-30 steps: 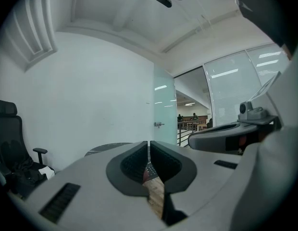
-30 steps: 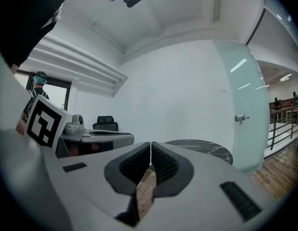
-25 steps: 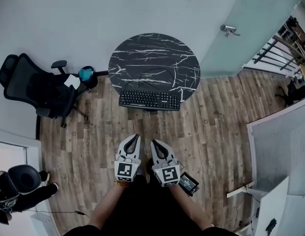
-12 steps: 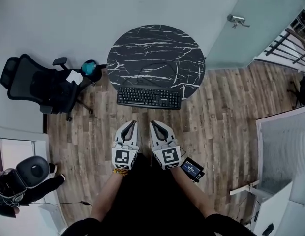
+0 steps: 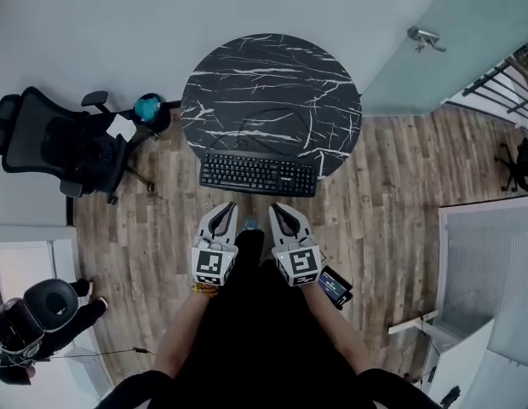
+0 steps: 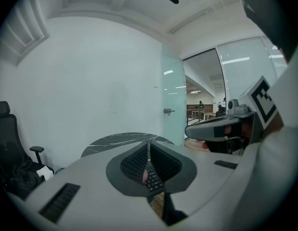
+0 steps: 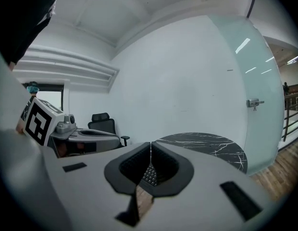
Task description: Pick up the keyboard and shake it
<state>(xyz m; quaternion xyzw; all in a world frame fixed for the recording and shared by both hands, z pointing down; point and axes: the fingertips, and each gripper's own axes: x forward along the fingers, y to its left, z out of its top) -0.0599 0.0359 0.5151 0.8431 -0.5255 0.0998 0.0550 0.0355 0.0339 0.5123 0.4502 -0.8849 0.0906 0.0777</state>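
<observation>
Two tools are held side by side at the picture's 6 o'clock, over the wooden floor [image 5: 383,203] and apart from the bench [image 5: 272,75]. The left tool [image 5: 229,206] has its jaws pressed together with nothing between them. The right tool [image 5: 276,206] is the same, jaws closed on nothing. Both point toward 12 o'clock, at the keyboard [image 5: 258,174], without touching it. In each gripper view the keys show only through the small gap below the closed jaws.

The black keyboard lies flat along the bench's 6 o'clock edge, long side across, its near corners reaching past the curved rim. A thin cable [image 5: 264,126] loops over the dark marbled top behind it, toward the middle of the round bench.

At 9 o'clock from the bench stands a black chair [image 5: 55,143], with a white sheet [image 5: 121,128] on it near the seat edge. A teal object [image 5: 147,106] sits just beside the chair, between it and the bench. A glass door [image 5: 409,75] with a metal handle [image 5: 424,37] is at 2 o'clock. A small screen [image 5: 335,286] sits by the right forearm. Another person [image 5: 34,318] is at 8 o'clock, well apart.
</observation>
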